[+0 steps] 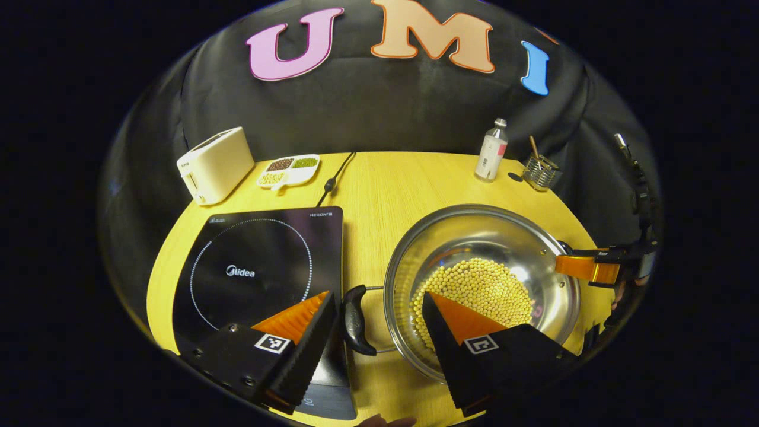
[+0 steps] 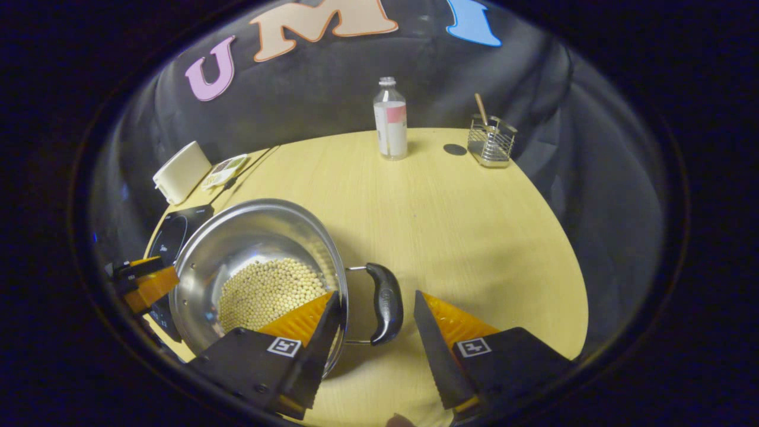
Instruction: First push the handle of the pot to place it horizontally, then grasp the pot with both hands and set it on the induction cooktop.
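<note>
A steel pot holding yellow beans stands on the wooden table, just right of the black induction cooktop. My left gripper is open and straddles the pot's black side handle; one finger hangs over the cooktop, the other over the beans. At the pot's far rim sits the right gripper. In the right gripper view, the right gripper is open around the other black handle of the pot, with the left gripper across the pot.
A cream toaster, a divided dish of beans and a black cable lie behind the cooktop. A bottle and a wire holder stand at the table's far edge. Bare table spreads right of the pot.
</note>
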Demonstrator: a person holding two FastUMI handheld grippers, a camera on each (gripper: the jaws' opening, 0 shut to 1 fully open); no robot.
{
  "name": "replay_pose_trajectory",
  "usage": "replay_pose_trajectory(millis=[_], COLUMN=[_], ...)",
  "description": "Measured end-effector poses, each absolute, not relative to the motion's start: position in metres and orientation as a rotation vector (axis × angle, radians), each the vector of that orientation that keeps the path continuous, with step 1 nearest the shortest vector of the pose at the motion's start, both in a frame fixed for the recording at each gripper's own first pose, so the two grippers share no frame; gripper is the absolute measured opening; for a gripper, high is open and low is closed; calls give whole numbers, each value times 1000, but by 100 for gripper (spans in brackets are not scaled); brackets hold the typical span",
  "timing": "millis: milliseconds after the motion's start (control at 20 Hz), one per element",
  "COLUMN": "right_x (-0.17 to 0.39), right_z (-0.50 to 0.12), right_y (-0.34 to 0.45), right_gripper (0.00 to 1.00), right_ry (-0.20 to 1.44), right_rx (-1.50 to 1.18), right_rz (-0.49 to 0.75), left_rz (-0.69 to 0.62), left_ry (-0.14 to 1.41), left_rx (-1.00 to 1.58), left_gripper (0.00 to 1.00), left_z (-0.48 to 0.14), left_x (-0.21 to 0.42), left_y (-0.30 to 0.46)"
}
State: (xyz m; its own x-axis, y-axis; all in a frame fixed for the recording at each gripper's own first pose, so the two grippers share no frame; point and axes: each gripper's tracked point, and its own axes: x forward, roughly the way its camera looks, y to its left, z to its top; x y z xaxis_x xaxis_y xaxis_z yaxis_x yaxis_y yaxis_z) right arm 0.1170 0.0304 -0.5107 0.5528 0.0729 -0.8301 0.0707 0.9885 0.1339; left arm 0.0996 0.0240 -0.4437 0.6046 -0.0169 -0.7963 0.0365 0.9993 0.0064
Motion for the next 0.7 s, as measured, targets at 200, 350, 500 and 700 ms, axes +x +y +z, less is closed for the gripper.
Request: replay_pose_trajectory(millis=[200,350,500,700], right_x=[119,120,120,118], right_z=[-520,-525,-530,-531], right_y=[31,29,36,30], right_gripper=[84,82,78,60], right_ry=[1003,1016,1031,1019], right_rx=[160,168,200,166], right_rz=[20,19,36,11], left_rz=[7,7,3,15], left_ry=[958,984,987,993], left_rx=[29,5,68,158], left_gripper=[94,91,90,76], left_z=[-462,-470,-475,-485], left_x=[99,100,101,106], left_y=[25,18,19,24])
